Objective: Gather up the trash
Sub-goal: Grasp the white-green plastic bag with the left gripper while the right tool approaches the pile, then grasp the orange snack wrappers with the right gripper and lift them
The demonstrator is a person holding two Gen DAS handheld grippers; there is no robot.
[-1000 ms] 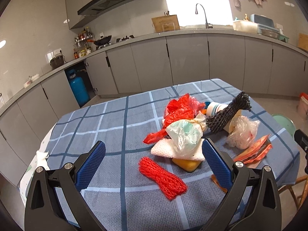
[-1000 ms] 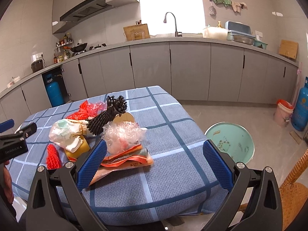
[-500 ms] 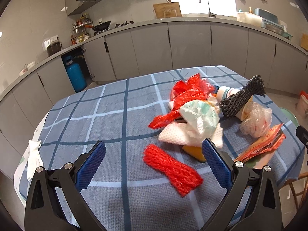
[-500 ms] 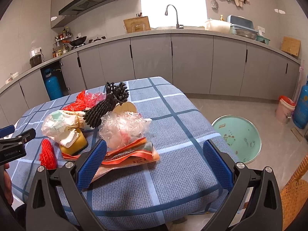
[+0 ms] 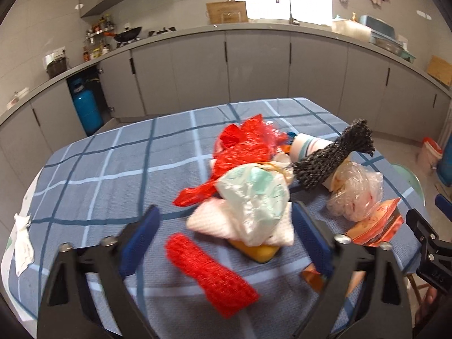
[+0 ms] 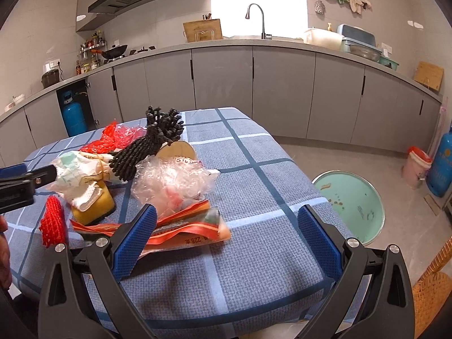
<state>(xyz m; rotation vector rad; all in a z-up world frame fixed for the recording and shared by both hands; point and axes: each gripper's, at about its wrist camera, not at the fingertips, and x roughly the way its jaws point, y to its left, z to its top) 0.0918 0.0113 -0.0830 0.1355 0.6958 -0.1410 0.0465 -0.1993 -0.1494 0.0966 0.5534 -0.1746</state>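
A heap of trash lies on the blue checked tablecloth [image 5: 99, 169]: a red net [image 5: 214, 276], a white paper towel [image 5: 223, 223] over a yellow sponge [image 5: 260, 252], a pale green bag [image 5: 254, 195], red plastic [image 5: 245, 147], a black mesh bundle [image 5: 336, 155], a clear bag [image 5: 356, 195] and an orange wrapper [image 5: 375, 226]. My left gripper [image 5: 226, 220] hangs low over the red net and paper towel, its jaws closing with these between them and no pad pressing. My right gripper [image 6: 226, 220] stands open by the orange wrapper [image 6: 180, 231], below the clear bag [image 6: 172, 180].
A pale green bin lid [image 6: 350, 200] sits on the floor right of the table. A pink bucket [image 6: 415, 166] and blue gas cylinder [image 6: 442, 166] stand farther right. A wicker chair [image 6: 432, 296] is at the near right. A white tissue [image 5: 24, 240] hangs at the table's left edge.
My left gripper has dropped closer to the heap and its jaws have narrowed around the red net and paper towel. My right gripper has sunk a little toward the orange wrapper.
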